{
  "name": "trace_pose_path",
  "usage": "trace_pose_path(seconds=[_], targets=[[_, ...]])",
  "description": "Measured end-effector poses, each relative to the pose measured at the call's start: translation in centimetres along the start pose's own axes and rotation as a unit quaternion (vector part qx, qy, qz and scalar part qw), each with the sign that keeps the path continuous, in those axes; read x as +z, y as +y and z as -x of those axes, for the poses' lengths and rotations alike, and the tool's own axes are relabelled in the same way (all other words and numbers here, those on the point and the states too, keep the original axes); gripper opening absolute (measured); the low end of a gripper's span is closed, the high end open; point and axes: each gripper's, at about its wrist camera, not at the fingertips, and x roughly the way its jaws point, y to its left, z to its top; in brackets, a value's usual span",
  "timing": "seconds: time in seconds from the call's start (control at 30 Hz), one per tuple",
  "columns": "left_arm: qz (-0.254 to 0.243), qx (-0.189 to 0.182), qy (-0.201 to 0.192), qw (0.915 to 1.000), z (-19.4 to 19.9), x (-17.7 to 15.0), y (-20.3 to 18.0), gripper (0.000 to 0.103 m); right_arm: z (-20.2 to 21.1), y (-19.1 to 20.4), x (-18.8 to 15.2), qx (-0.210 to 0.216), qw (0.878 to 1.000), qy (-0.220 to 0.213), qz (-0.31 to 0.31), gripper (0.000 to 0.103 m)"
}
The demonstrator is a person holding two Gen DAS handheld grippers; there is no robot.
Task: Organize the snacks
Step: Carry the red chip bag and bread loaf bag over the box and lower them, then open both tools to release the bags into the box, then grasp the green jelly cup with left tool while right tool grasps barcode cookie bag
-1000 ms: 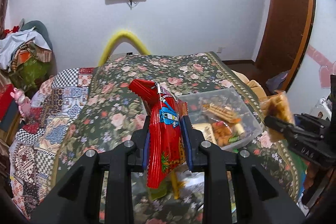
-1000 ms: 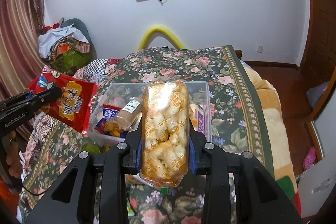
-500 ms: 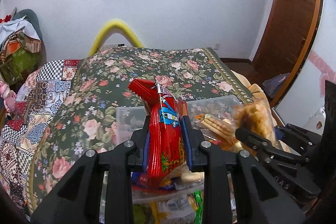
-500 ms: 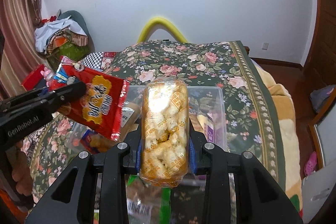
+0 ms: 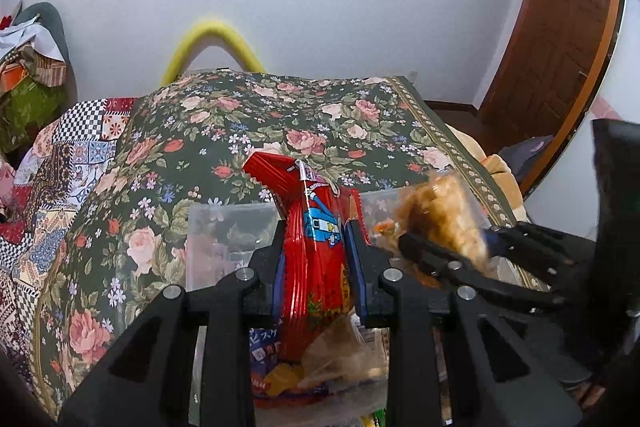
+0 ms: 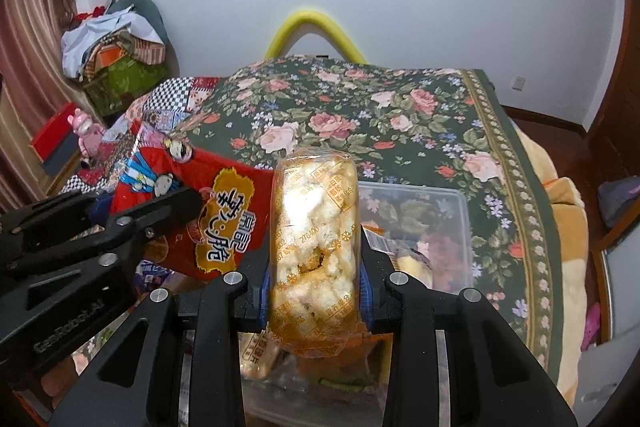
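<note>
My left gripper (image 5: 318, 247) is shut on a red snack bag (image 5: 312, 239), held edge-on above a clear plastic box (image 5: 224, 227) that holds several packets. My right gripper (image 6: 314, 255) is shut on a clear packet of pale puffed snacks (image 6: 314, 227), upright above the same clear box (image 6: 444, 211). In the right wrist view the red bag (image 6: 216, 211) hangs at the left in the left gripper (image 6: 176, 205). In the left wrist view the puffed packet (image 5: 444, 215) shows at the right in the right gripper (image 5: 444, 247). Both packets hover side by side over the box.
The box sits on a bed with a dark floral cover (image 5: 280, 123) and a patchwork quilt (image 5: 60, 163) at its left. A yellow foam arch (image 6: 316, 35) stands behind the bed. Clothes pile (image 6: 112, 55) at far left; a wooden door (image 5: 560, 47) at right.
Both grippers have moved forward and down with their packets, from in front of the box to above it, and have come closer together.
</note>
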Motion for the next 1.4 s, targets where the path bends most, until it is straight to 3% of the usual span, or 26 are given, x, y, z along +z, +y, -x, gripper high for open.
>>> trace_pose_path(seconds=[0.37,0.43,0.6,0.73,1.1,1.4], targets=[[-0.012,0.003,0.013,0.9998,-0.4,-0.8,-0.1,0.030,-1.8,0.0,-0.2,0.002,1.000,0.025,0.006,0.030],[-0.002,0.005,0.016,0.9999,-0.7,-0.8,0.3,0.034,-1.9,-0.1,-0.1,0.004,1.000,0.028,0.005,0.031],[0.016,0.042,0.026,0.9986,-1.5,-1.5,1.6,0.056,-1.6,0.1,-0.3,-0.003,0.999,0.030,0.019,0.031],[0.016,0.046,0.034,0.9982,-1.2,-2.1,2.1,0.060,-0.8,0.1,-0.5,-0.010,0.999,0.022,0.025,0.042],[-0.011,0.061,0.004,0.9980,4.0,-2.6,1.9,0.074,3.8,0.6,-1.1,-0.005,1.000,-0.018,0.024,0.050],[-0.028,0.054,-0.005,0.9981,9.5,-4.6,1.7,0.079,9.4,1.6,-3.1,-0.005,0.998,-0.060,0.022,0.068]])
